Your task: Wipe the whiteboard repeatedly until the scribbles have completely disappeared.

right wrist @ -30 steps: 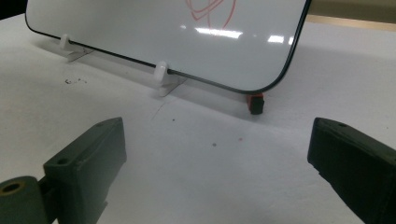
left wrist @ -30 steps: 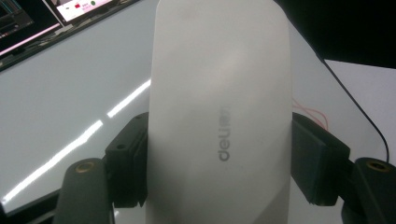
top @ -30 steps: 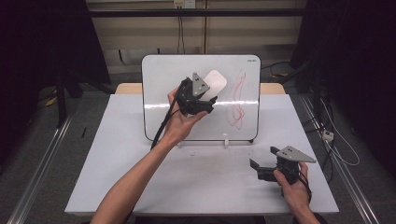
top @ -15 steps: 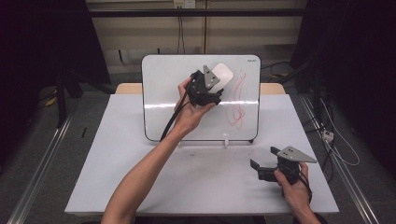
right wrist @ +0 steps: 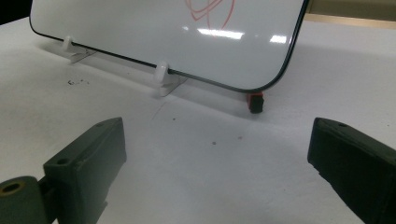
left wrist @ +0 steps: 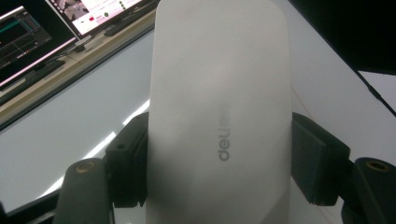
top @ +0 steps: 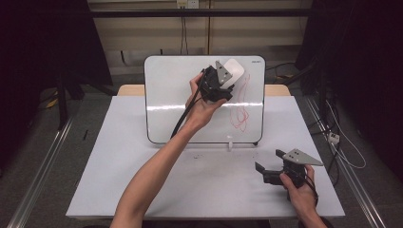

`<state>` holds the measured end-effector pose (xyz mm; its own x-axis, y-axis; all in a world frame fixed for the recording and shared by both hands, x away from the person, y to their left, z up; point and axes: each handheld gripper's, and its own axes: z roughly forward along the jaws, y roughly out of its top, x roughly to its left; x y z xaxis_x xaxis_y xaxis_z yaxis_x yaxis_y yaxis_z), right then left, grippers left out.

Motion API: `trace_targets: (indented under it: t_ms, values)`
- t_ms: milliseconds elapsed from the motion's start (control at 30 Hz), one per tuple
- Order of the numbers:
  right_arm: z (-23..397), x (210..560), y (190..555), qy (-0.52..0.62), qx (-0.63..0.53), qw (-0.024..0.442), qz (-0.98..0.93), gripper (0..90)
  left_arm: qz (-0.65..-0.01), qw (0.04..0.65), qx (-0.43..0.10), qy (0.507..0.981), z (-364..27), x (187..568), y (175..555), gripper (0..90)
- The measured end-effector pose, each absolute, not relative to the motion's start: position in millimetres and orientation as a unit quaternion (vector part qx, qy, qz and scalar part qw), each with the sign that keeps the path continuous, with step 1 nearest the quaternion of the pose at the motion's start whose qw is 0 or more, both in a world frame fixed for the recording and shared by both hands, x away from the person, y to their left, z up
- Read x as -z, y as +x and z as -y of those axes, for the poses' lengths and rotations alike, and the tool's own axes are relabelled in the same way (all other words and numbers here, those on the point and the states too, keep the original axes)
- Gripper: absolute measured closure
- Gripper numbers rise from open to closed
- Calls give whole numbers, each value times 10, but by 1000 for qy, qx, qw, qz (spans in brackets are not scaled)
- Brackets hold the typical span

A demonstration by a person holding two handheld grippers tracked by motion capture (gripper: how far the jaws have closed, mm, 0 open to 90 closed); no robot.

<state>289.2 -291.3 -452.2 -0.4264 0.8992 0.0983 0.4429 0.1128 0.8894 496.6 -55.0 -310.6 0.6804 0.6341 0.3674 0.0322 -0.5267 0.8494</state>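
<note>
Left gripper (top: 227,78), fingers clamped on the eraser (top: 233,72), has swept to the whiteboard's (top: 180,95) upper right, likely starting to wipe the red scribble (top: 241,107); right gripper (top: 278,172) rests wide open, empty.

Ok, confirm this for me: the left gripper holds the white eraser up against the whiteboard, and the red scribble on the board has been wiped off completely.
Not quite. The left gripper does hold the white eraser at the whiteboard, its jaws clamped on the eraser's sides, but the red scribble is not wiped off: the high view shows it on the board below the eraser.
</note>
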Motion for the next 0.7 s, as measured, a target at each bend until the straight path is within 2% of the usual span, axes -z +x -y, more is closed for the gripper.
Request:
trace_targets:
  t_ms: [700]
  values:
    - [2910, 4526, 2887, 478, -463, 242, -706, 42, -200, 399, -388, 807, 688, 3246, 5046, 307]
